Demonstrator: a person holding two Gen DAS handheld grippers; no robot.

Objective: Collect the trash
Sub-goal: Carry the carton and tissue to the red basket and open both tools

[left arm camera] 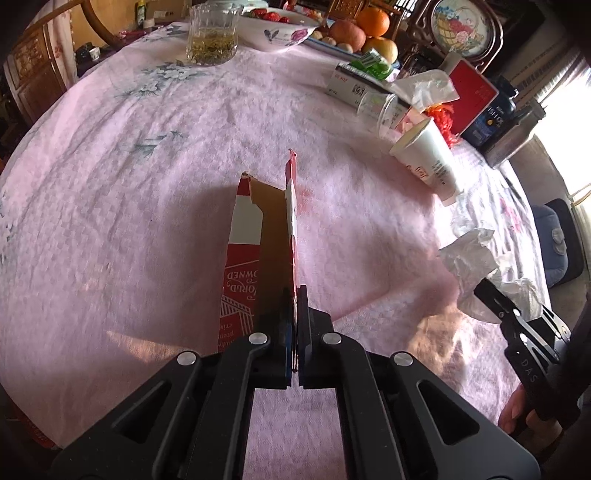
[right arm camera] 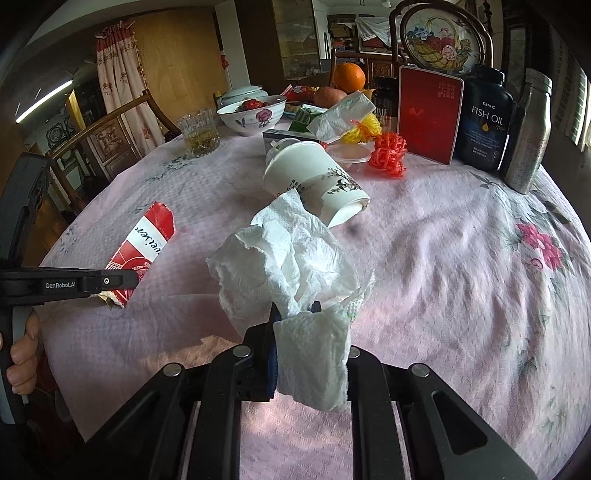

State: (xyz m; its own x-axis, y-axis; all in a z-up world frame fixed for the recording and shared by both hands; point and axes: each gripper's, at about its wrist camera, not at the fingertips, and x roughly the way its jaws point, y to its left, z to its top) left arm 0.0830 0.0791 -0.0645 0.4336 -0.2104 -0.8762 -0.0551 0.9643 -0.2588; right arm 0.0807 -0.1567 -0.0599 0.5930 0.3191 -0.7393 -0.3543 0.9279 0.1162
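Observation:
My left gripper [left arm camera: 296,295] is shut on a torn red and white cardboard box [left arm camera: 258,243] and holds it over the pink tablecloth; the box also shows in the right wrist view [right arm camera: 146,240]. My right gripper [right arm camera: 295,314] is shut on a crumpled white paper towel [right arm camera: 291,258], which also shows in the left wrist view [left arm camera: 472,258]. A white paper cup [right arm camera: 314,181] lies on its side just beyond the towel; it shows in the left wrist view too [left arm camera: 428,158].
Further back stand a tea glass [left arm camera: 211,37], a flowered bowl [right arm camera: 253,112], fruit [left arm camera: 373,20], a tipped clear plastic cup [left arm camera: 380,107], red ribbon [right arm camera: 389,153], a red card [right arm camera: 428,118], a fish oil bottle [right arm camera: 485,118] and a steel flask [right arm camera: 528,133].

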